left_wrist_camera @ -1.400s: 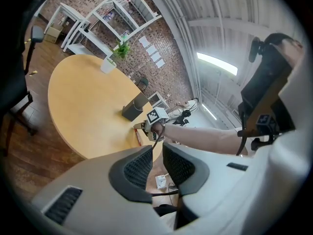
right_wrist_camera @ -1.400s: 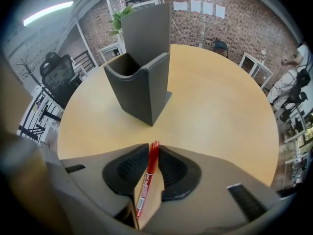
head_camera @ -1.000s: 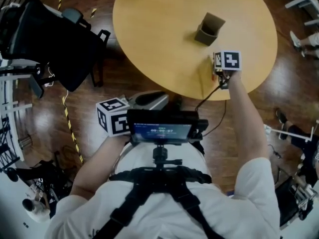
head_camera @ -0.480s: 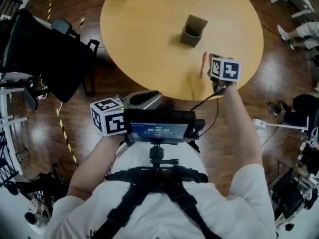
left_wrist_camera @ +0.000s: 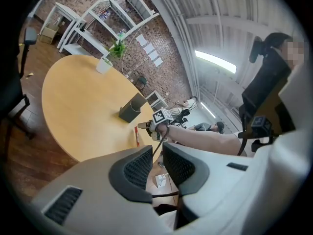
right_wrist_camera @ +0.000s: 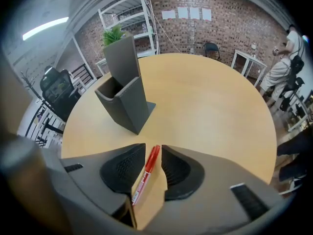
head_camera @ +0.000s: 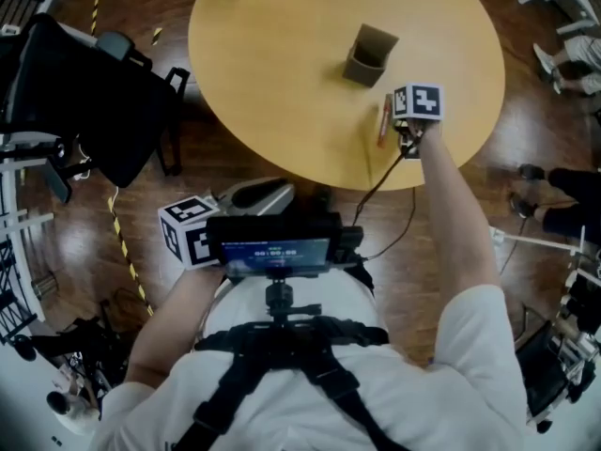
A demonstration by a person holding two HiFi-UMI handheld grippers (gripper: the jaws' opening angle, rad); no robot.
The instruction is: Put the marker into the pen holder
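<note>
While marker point(right_wrist_camera: 146, 173) lies on table point(right_wrist_camera: 210, 102) | brick walls point(right_wrist_camera: 230, 28) | right fingers point(right_wrist_camera: 122, 168) just opening astride | left fingers point(left_wrist_camera: 137, 168) released

light: even, ceiling strip point(left_wrist_camera: 216, 62) | edges: fisheye, dark vignette | focus: sharp

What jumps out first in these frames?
A red marker lies flat on the round wooden table, between the jaws of the right gripper. Those jaws have just been opening and stand apart around it. Just beyond, near the table's middle, the grey pen holder stands upright.
</note>
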